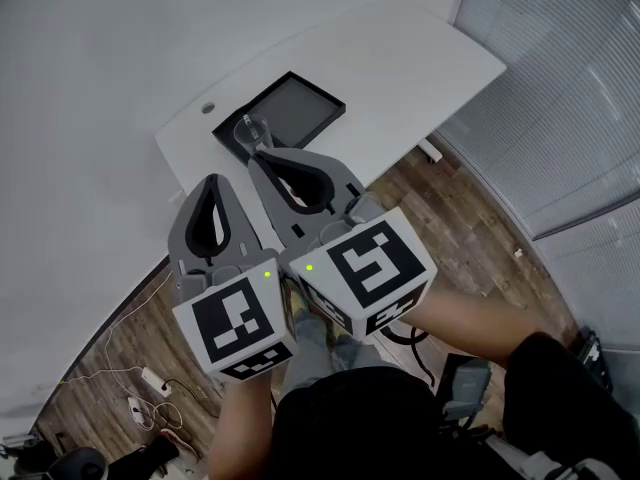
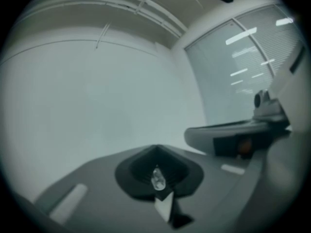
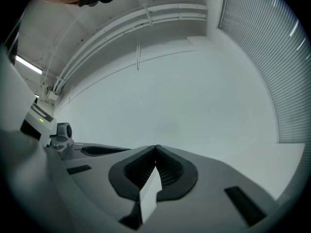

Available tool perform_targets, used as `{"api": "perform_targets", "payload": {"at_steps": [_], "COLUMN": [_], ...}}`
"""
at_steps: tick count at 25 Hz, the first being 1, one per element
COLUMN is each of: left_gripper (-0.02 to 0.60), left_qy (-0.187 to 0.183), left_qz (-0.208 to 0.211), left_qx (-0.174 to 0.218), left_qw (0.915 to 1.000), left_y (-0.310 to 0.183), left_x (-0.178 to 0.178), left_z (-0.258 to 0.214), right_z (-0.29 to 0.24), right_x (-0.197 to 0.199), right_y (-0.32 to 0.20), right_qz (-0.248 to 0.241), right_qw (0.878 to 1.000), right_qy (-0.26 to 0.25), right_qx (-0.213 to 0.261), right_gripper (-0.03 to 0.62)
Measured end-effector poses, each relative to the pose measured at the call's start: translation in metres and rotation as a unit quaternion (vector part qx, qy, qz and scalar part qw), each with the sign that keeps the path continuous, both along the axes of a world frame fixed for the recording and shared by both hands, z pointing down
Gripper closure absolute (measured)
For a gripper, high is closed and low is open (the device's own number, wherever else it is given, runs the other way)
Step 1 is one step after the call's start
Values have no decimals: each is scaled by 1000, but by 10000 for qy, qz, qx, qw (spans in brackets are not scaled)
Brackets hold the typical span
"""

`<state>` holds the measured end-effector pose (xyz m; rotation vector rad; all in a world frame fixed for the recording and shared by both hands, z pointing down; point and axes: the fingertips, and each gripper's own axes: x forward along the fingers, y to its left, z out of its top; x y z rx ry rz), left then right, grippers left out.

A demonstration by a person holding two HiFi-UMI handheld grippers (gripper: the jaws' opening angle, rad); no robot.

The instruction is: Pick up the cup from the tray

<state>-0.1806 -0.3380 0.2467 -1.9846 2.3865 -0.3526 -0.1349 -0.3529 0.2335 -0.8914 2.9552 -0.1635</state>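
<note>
From above, I hold two grey grippers side by side over the near edge of a white desk. At 12 o'clock lies a black tray. The clear cup stands upright in the tray's 8 o'clock corner. The right gripper has its jaws clenched on nothing, tips just short of the cup at its 6 o'clock. The left gripper, at the right one's 8 o'clock, is likewise clenched and empty. Wooden floor shows below.
</note>
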Motion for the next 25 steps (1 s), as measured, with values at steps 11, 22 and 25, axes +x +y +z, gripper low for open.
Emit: {"api": "perform_targets", "payload": {"at_steps": [11,22,25], "left_gripper": [581,581,581], "left_qy": [65,236,316], "left_qz": [189,494,617], "left_qx": [52,113,131], "left_qw": [9998,9984,9975], "left_y": [-34,-90,-108], "left_x": [-31,-80,-89], "left_z": [2,9,12], "right_z": [1,4,9], "right_x": [-32,-84,-93], "right_y": [-32,-84,-100], "right_qz": [123,368,457], "right_qw": [9998,9986,9979], "right_qy": [88,303,421], "right_qx": [92,241,200], "right_gripper": [583,583,583]}}
